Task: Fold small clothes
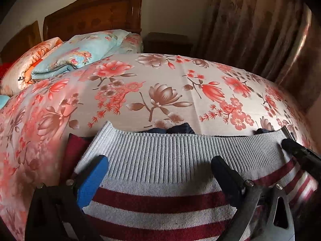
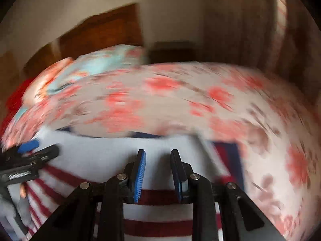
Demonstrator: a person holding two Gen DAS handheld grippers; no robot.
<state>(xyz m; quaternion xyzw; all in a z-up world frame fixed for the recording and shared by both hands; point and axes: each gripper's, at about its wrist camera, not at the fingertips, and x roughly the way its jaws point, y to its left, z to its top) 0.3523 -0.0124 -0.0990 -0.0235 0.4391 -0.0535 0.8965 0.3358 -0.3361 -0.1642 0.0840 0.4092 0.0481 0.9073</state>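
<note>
A small knitted sweater (image 1: pixel 160 160) with a grey ribbed hem and red and white stripes lies on the bed; it also shows in the right wrist view (image 2: pixel 104 160), blurred. Dark navy fabric (image 1: pixel 180 129) peeks out behind the hem. My left gripper (image 1: pixel 160 166) is open, its blue-padded fingers (image 1: pixel 92 178) spread wide over the hem. My right gripper (image 2: pixel 158 160) is open with a narrow gap, over the hem. Its tip shows in the left wrist view (image 1: pixel 289 142) at the hem's right corner. The left gripper shows in the right wrist view (image 2: pixel 36 150) at the left.
The bed is covered by a floral sheet (image 1: pixel 160 90). Folded quilts and a pillow (image 1: pixel 70 58) lie by the wooden headboard (image 1: pixel 94 14). A dark nightstand (image 1: pixel 168 42) and brown curtains (image 1: pixel 256 30) stand beyond the bed.
</note>
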